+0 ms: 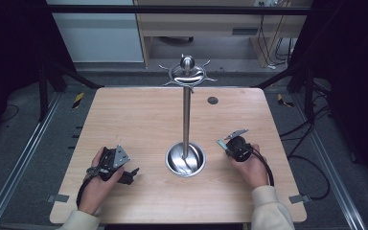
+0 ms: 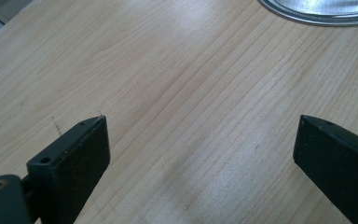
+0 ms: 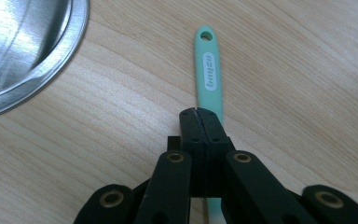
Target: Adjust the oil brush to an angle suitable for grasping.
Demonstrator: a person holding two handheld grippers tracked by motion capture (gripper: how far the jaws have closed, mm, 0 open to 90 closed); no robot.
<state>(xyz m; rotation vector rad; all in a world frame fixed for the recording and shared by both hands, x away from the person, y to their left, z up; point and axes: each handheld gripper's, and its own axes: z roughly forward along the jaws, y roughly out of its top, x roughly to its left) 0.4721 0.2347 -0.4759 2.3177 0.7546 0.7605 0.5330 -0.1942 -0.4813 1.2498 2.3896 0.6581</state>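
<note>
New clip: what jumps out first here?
A tall steel stand with a hooked top rises from its round base at the table's middle. The right gripper is shut on a mint-green handle beside that base. The left gripper is open over bare wood.

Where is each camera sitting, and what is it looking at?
High view: above the person's side, looking forward and down at the wooden table and metal stand; both forearms and hands show, with the left tongs and right tongs.
Left gripper view: rides the left tongs, looking down at bare wood; its black jaws stand wide apart.
Right gripper view: rides the right tongs, its jaws closed over a green handle.
Shared: all views show the stand's round steel base.
</note>
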